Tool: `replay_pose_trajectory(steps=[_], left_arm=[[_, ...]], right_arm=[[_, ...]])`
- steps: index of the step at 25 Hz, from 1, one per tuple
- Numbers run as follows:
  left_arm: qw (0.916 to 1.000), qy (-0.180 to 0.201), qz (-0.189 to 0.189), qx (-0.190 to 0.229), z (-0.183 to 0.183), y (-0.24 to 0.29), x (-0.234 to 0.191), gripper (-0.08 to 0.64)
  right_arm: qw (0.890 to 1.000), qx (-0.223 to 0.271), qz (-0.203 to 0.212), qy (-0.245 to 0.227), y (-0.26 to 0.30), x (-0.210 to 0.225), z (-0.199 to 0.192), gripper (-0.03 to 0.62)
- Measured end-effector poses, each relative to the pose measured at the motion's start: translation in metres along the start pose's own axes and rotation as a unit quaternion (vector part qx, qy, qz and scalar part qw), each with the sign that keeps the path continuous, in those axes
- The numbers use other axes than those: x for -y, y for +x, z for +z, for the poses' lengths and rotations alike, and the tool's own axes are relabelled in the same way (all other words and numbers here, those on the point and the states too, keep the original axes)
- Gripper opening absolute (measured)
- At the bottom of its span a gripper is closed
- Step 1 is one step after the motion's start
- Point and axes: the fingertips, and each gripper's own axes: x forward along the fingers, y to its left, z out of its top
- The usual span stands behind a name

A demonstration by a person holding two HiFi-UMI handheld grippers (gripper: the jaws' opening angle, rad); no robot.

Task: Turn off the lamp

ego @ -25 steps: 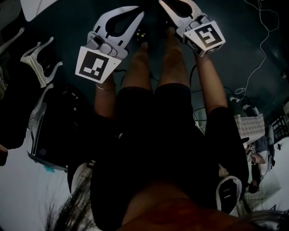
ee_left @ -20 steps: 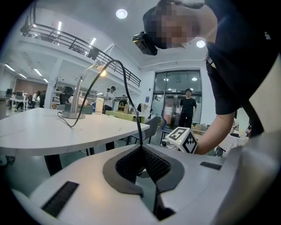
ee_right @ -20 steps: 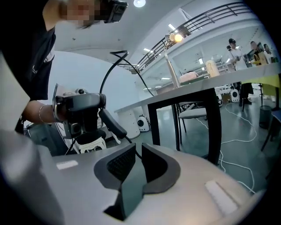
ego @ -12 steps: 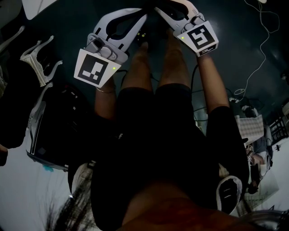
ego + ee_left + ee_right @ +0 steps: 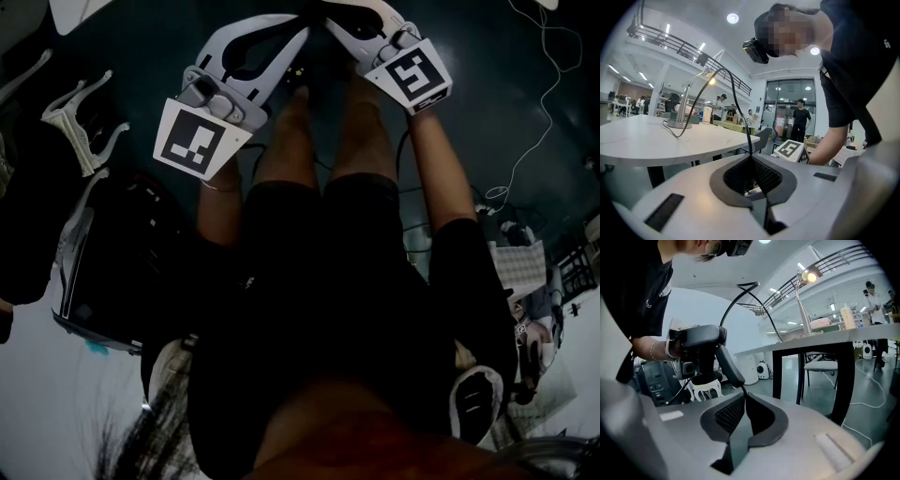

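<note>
Head view: the left gripper (image 5: 296, 28) and the right gripper (image 5: 330, 15) reach to the far edge past the person's knees, noses nearly meeting (it is dim there, and whatever lies between them is too dark to name). Against the frame a second ago, the right gripper has rolled and slid a little leftward, toward its partner. The left one sits where it was.

Left gripper view: the jaws are together, pinching the black cord (image 5: 741, 119). It rises from the tips, arcs over and drops to the lamp (image 5: 686, 105), which stands far left on the white table (image 5: 656, 140). Its bulb glows.

Right gripper view: these jaws have just been closing and now pinch the same cord (image 5: 747, 285) at their tips. The lamp (image 5: 802, 305) stands far right on the table, lit. The fresh squeeze looks like a try at a switch on the cord (a guess), yet the light is on, so the task is not done.
</note>
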Motion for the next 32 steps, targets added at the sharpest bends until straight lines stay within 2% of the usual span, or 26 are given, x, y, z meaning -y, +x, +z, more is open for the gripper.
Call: replay_pose_trajectory(steps=[5,10,16,22,26,29,32], left_arm=[[0.9999,-0.014,0.009,0.002,-0.008,0.000,-0.006,0.012],[0.9996,-0.024,0.014,0.006,-0.013,0.000,-0.006,0.013],[0.9999,-0.007,-0.007,0.002,-0.016,0.004,0.002,0.014],[0.9993,-0.018,-0.025,0.022,-0.012,0.005,0.008,0.015],[0.9989,-0.019,-0.036,0.023,-0.014,0.001,0.012,0.018],[0.9984,-0.027,-0.036,0.034,-0.014,-0.005,0.012,0.018],[0.9980,-0.035,-0.043,0.029,-0.021,-0.005,0.013,0.058]], right_arm=[[0.997,-0.005,0.035,0.064,0.000,-0.009,-0.013,0.015],[0.996,-0.011,0.046,0.081,-0.003,-0.020,-0.021,0.012],[0.989,-0.003,0.067,0.128,-0.005,-0.034,-0.029,0.012],[0.986,0.006,0.089,0.144,-0.007,-0.048,-0.029,0.011],[0.983,0.014,0.093,0.157,-0.009,-0.059,-0.031,0.011],[0.979,0.027,0.085,0.184,-0.014,-0.063,-0.036,0.011],[0.974,0.042,0.073,0.209,-0.022,-0.063,-0.041,0.011]])
